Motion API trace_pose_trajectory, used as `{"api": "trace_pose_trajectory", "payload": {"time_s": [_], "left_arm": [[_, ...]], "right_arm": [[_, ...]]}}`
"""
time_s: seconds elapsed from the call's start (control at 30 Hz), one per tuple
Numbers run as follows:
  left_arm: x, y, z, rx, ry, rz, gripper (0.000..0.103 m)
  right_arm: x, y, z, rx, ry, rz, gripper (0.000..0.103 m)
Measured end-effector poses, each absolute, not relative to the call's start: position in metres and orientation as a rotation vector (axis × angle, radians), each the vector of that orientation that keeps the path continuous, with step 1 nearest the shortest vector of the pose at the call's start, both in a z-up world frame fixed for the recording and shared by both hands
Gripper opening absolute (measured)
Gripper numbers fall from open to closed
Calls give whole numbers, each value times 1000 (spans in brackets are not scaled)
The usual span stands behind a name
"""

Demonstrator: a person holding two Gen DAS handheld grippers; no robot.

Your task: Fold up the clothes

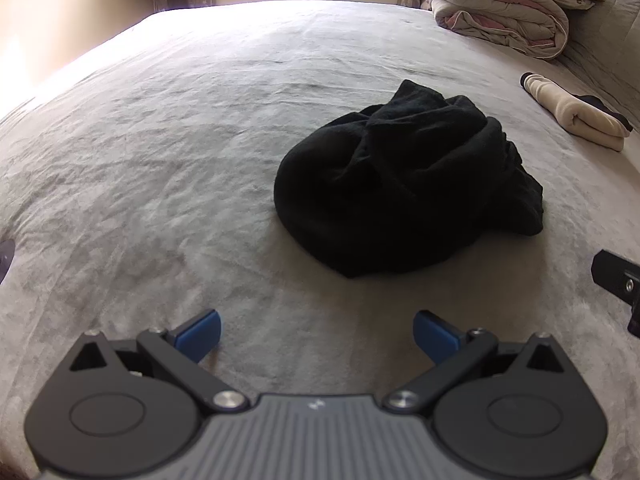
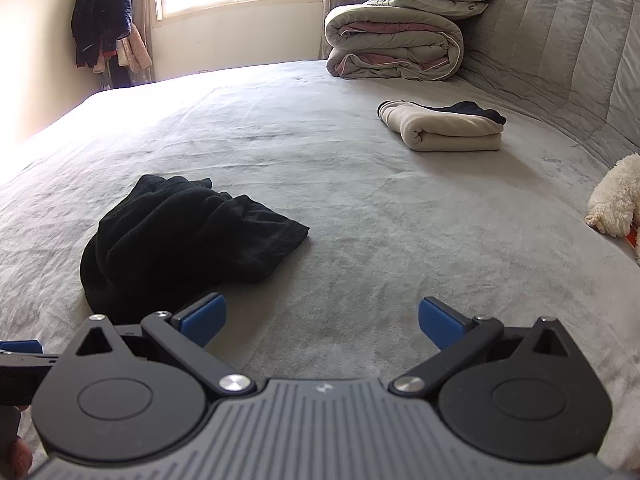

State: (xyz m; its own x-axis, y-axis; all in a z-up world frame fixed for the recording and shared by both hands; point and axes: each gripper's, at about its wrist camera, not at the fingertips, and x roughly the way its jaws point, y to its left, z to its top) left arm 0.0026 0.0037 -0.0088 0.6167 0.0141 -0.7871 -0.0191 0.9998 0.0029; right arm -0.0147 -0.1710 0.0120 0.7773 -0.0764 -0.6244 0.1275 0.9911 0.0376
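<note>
A crumpled black garment (image 1: 404, 188) lies in a heap on the grey bed; the right wrist view has the same black garment (image 2: 180, 236) at the left. My left gripper (image 1: 318, 336) stands open just short of the heap, with nothing between its blue pads (image 1: 200, 336). My right gripper (image 2: 322, 326) is also open and holds nothing, hovering over bare sheet to the right of the heap. A part of the right gripper (image 1: 618, 284) shows at the left wrist view's right edge. A folded cream garment (image 2: 444, 128) lies farther back on the bed.
The grey bed sheet (image 1: 160, 160) spreads wide around the heap. A rolled duvet (image 2: 394, 44) with pillows sits at the bed's far end beside a quilted headboard (image 2: 560, 60). A white plush toy (image 2: 616, 200) rests at the right. Clothes (image 2: 104, 20) hang in the corner.
</note>
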Motion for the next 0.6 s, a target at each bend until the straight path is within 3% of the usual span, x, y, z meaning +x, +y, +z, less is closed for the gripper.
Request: {"api": "trace_pose_trajectory", "payload": {"time_s": [0.6], "left_arm": [[-10,19,14,-53,872,12,103]], "right_arm": [[-31,-170,30,78,606,-47,103]]}}
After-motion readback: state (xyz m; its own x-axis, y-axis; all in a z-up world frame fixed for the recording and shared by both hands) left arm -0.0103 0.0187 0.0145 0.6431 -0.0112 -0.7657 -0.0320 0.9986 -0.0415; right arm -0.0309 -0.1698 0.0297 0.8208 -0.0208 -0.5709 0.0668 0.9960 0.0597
